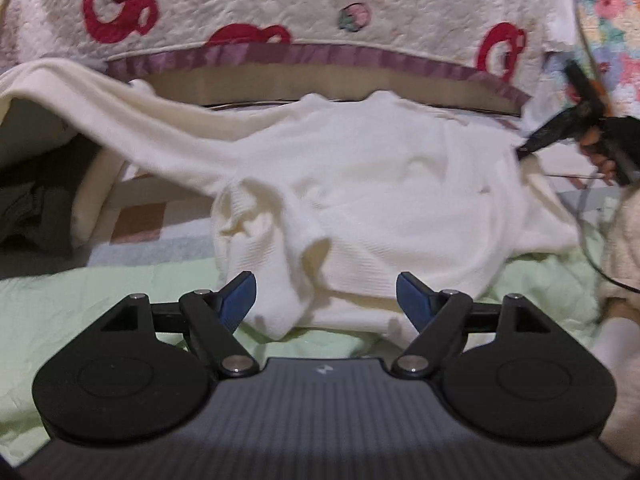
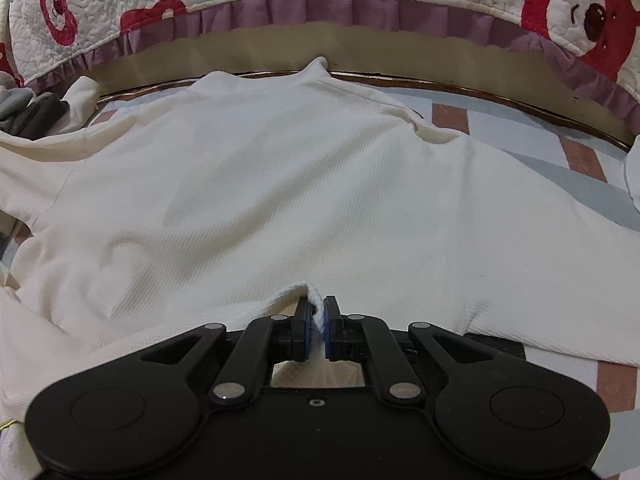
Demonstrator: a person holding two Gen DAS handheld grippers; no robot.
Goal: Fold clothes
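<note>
Cream waffle-knit long-sleeved top lies spread on the bed, collar toward the headboard edge. Right gripper pinches its hem; left gripper is spread wide, holding nothing. The knit looks soft, light and limp: hems and shoulder seams are probably the best places to grip.

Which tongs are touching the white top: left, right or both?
Right only. The right wrist view shows the right tongs pinching the white top; the left tongs hang open.

Cream ribbed top lies spread, hem bunched.
</note>
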